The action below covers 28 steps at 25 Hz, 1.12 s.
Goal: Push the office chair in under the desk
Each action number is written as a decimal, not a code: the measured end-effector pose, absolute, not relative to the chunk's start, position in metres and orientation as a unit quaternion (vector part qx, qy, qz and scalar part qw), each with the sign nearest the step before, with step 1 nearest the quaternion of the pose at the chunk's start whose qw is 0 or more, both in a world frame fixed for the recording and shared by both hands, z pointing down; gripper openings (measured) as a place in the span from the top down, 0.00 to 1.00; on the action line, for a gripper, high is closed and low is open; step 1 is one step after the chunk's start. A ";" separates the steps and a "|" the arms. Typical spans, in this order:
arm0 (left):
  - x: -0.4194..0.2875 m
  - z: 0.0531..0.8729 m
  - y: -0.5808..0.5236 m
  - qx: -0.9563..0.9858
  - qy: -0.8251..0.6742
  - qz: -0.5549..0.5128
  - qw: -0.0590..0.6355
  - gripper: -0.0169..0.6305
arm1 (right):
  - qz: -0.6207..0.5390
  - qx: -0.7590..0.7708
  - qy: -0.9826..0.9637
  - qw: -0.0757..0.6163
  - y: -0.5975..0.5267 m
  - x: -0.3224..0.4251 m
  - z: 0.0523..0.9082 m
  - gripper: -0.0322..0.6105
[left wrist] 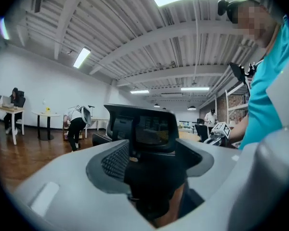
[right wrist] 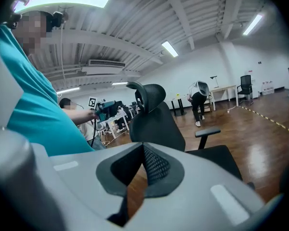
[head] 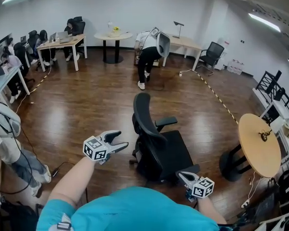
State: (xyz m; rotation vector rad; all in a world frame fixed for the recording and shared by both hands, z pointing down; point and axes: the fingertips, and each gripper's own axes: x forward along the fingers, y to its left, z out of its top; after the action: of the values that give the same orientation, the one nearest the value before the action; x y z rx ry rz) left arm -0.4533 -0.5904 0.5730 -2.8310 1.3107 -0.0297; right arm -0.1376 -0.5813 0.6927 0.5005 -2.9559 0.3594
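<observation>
With left gripper (head: 121,140) wide and right gripper (head: 182,175) closed, empty, brace lower-centre office chair (head: 161,148) backrest squarely, pushing straight.

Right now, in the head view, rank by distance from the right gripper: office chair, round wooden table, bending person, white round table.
From the right gripper:
1. office chair, directly beside it.
2. round wooden table, at right.
3. bending person, mid-room beyond the chair.
4. white round table, by the back wall.

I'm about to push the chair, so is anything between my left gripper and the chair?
Nothing visible. Only bare floor lies between the left gripper and the chair. The gripper's open jaws face the chair without touching it.
</observation>
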 end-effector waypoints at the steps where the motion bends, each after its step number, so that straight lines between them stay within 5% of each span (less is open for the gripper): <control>1: -0.450 0.569 -0.617 -0.907 0.420 -0.028 0.010 0.35 | 0.120 0.167 -0.977 0.060 -0.597 -0.132 0.685 0.95; 4: -0.434 0.577 -0.679 -0.908 0.411 -0.077 0.008 0.24 | 0.125 0.174 -0.975 0.056 -0.624 -0.111 0.680 0.95; 10: -0.442 0.610 -0.739 -0.926 0.361 -0.103 0.031 0.18 | 0.138 0.216 -0.965 0.050 -0.649 -0.111 0.709 0.95; 14: -0.440 0.631 -0.746 -0.950 0.278 -0.115 0.089 0.30 | 0.138 0.261 -0.954 0.045 -0.668 -0.151 0.723 0.95; 28: -0.462 0.659 -0.813 -0.976 0.161 -0.092 0.112 0.31 | 0.159 0.362 -0.918 0.037 -0.710 -0.209 0.771 0.95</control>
State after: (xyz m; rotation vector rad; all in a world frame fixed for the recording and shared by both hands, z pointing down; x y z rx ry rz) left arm -0.4619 -0.8133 0.6588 -2.8652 0.4737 -0.2700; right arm -0.2088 -0.7097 0.7714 1.1125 -2.8178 0.4874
